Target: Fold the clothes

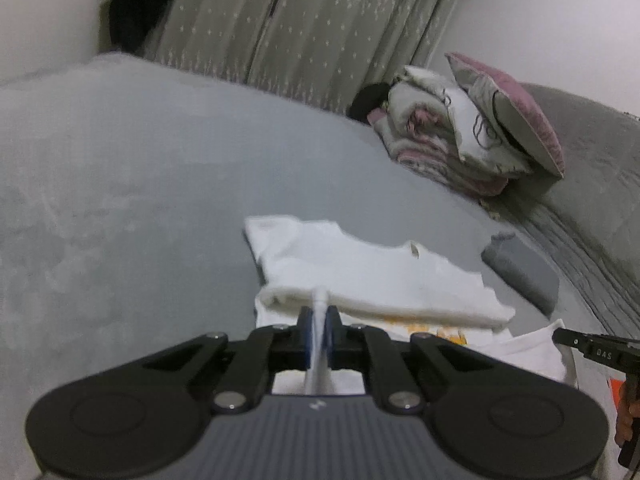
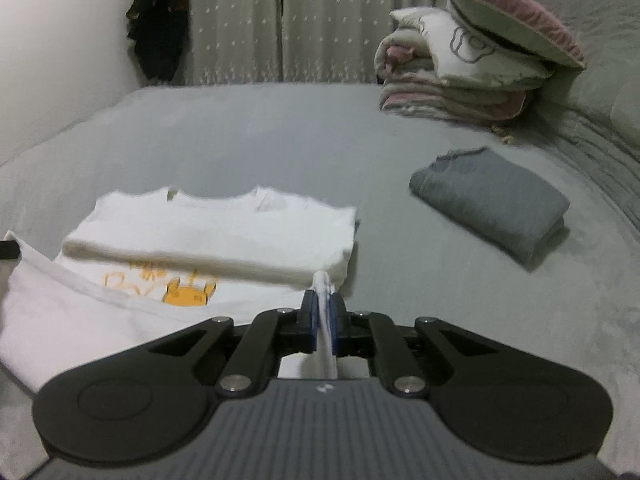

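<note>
A white T-shirt (image 2: 208, 236) with a yellow cartoon print lies partly folded on the grey bed, its upper part doubled over toward me. My left gripper (image 1: 319, 320) is shut on a pinch of the shirt's near left edge. In the left wrist view the white T-shirt (image 1: 360, 272) stretches off to the right. My right gripper (image 2: 324, 312) is shut on the shirt's near right corner, and the hem between the two grips hangs slightly lifted. The tip of the right gripper (image 1: 592, 346) shows at the right edge of the left wrist view.
A folded grey garment (image 2: 492, 208) lies on the bed (image 2: 280, 128) to the right of the shirt. A stack of folded bedding and a pink-edged cushion (image 2: 472, 60) sits at the far right by the headboard. Curtains (image 2: 280, 20) and a dark hanging garment (image 2: 160, 20) are behind.
</note>
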The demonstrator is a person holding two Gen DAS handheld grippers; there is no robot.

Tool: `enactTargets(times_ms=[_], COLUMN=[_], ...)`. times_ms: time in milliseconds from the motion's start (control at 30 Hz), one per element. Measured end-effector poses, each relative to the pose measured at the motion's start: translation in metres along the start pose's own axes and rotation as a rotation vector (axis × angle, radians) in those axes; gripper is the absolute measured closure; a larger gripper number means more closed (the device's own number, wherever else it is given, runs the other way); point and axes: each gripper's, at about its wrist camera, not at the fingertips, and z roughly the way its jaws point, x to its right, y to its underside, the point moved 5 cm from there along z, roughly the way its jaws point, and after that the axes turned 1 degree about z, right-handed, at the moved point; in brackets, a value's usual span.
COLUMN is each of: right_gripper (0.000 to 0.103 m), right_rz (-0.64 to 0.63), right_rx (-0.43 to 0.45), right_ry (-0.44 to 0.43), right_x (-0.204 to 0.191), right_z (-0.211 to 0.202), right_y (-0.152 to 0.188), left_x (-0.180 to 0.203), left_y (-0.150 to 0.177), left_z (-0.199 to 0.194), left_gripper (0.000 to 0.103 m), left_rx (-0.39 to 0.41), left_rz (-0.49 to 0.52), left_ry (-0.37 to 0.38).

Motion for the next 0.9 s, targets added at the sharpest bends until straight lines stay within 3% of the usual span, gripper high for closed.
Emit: enactTargets(times_ms=[233, 533, 667, 733, 867, 900], right_gripper=[0.096, 0.096, 0.095, 0.081, 0.07, 0.06], right_rz=[0.041, 0.034, 0.02, 0.019, 0.011, 0.005], right_rx=[0.025, -0.09, -0.112, -0.111, -0.085, -0.071], right_ry=[0.038, 0.083, 0.092, 0.1, 0.124, 0.128], right_x=[0.003, 0.008, 0.009, 0.008, 0.005, 0.003], right_z=[0.025, 0.074, 0.078, 0.074, 0.063, 0.061], right_y=[-0.01, 0.012, 0.017, 0.015, 0.01, 0.008], left_x=[-0.011, -0.023, -0.027, -0.027, -0.026, -0.025], left_y=[-0.003, 0.011, 0.015, 0.011, 0.004, 0.002], left_z=[0.025, 0.065, 0.069, 0.065, 0.055, 0.051], left_gripper=[0.097, 0.096, 0.086, 0.083, 0.077, 0.075], left_rx=[-0.003, -0.098, -0.113, -0.089, -0.033, -0.012], left_rz=[-0.032, -0.018, -0.025, -0.04, -0.067, -0.072], left_ry=[-0.046, -0.118, -0.153, -0.172, -0.207, -0.212])
